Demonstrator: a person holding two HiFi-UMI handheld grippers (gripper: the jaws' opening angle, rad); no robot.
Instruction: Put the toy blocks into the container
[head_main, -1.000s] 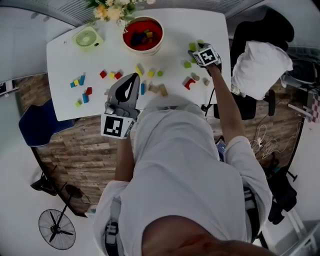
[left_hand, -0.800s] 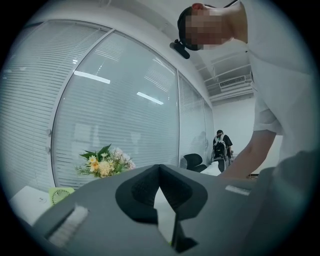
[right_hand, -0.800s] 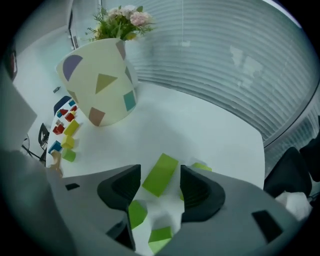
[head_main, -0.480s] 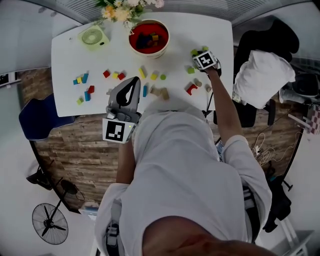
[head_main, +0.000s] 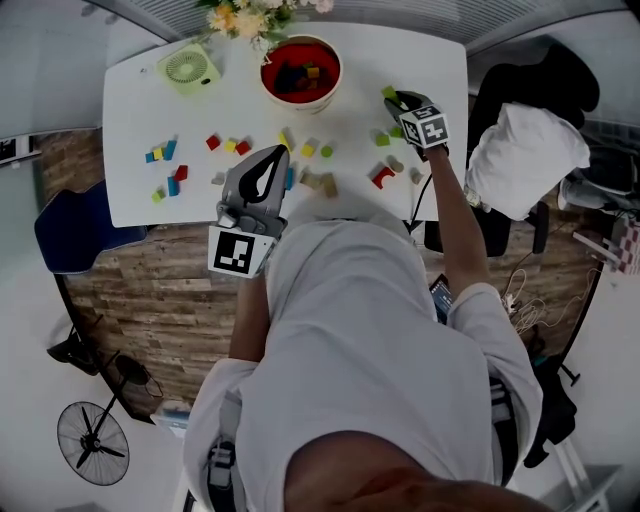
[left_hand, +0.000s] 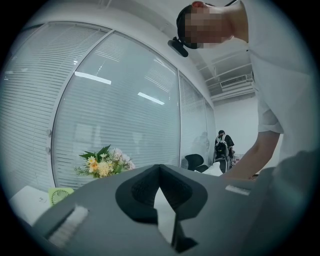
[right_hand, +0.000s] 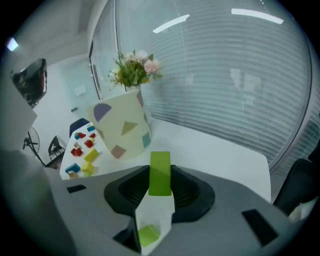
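My right gripper (head_main: 394, 99) is shut on an upright green block (head_main: 388, 92) and holds it above the table's right part. Its jaws have just been closing, with that block between them. In the right gripper view the green block (right_hand: 160, 180) sits clamped between the pads, and the cream container (right_hand: 123, 131) with coloured shapes stands ahead to the left. From above, the container (head_main: 300, 72) is red inside and holds several blocks. Coloured blocks lie scattered over the table, among them a red arch (head_main: 381, 177). My left gripper (head_main: 281, 153) hovers shut and empty over the front edge.
A green fan (head_main: 192, 68) and flowers (head_main: 245, 15) stand at the table's far edge. A second green block (right_hand: 148, 235) lies below my right gripper. A black chair with white cloth (head_main: 525, 145) is to the right, a blue chair (head_main: 70, 225) to the left.
My right gripper closed on the green block and lifted it off the table. The left gripper has stayed where it was.
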